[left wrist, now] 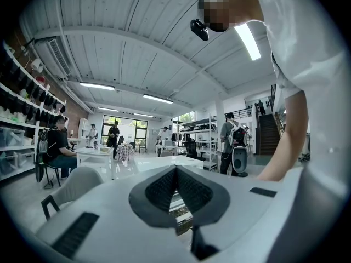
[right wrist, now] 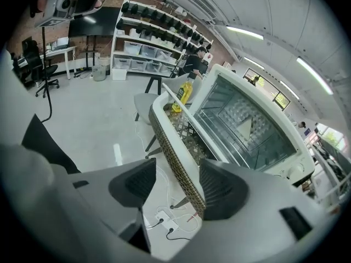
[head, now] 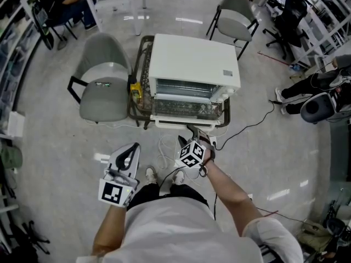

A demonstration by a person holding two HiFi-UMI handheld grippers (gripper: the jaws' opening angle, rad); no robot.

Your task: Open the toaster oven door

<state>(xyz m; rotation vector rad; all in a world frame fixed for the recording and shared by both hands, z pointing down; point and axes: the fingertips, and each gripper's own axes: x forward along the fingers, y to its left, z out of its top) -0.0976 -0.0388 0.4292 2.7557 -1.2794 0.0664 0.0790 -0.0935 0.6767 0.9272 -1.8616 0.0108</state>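
Toaster oven [head: 194,59] at 12 o'clock, its door [head: 186,109] seemingly already lowered; right gripper [head: 193,131], jaws apart, hovers by the handle [head: 164,123]; left gripper [head: 130,151] pinched together, empty. Tugging harder could drag the oven off its table [head: 133,113]

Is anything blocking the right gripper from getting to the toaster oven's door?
Nothing visible does. The right gripper, jaws apart, is right at the front edge of the toaster oven door, which lies swung down.

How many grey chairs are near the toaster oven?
2: the left chair beside the table, the rear chair behind the toaster oven's right corner. Others may be hidden.
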